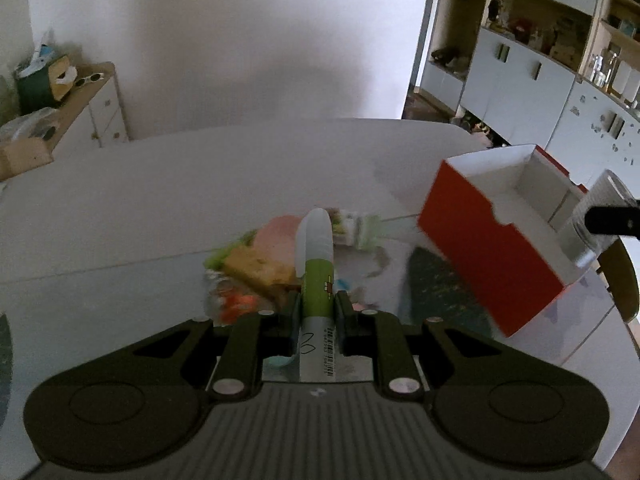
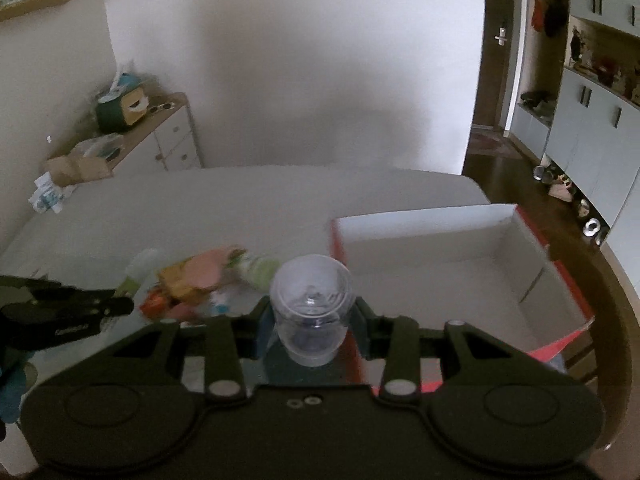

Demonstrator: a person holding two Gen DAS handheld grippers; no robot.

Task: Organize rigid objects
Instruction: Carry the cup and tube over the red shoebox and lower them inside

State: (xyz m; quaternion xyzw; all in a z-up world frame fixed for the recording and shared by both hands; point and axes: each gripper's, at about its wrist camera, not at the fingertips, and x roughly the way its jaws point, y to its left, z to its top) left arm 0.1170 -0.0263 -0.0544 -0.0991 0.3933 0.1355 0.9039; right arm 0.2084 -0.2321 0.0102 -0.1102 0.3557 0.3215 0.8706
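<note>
My left gripper point(image 1: 318, 300) is shut on a green and white tube point(image 1: 316, 256) that points forward above the table. A pile of small items point(image 1: 260, 260) lies on the table just beyond it: a yellow block, a pink piece, a small green bottle. An open red box point(image 1: 496, 240) with a white inside stands to the right. My right gripper point(image 2: 311, 312) is shut on a clear plastic cup point(image 2: 311, 304), held at the box's left wall point(image 2: 340, 240). The cup also shows at the right edge of the left wrist view point(image 1: 596, 220).
The white table point(image 1: 200, 184) stretches to the far wall. A low white cabinet point(image 1: 96, 112) with clutter stands at the back left. Shelves and cupboards point(image 1: 540, 52) fill the right. The left gripper shows at the left of the right wrist view point(image 2: 68, 316).
</note>
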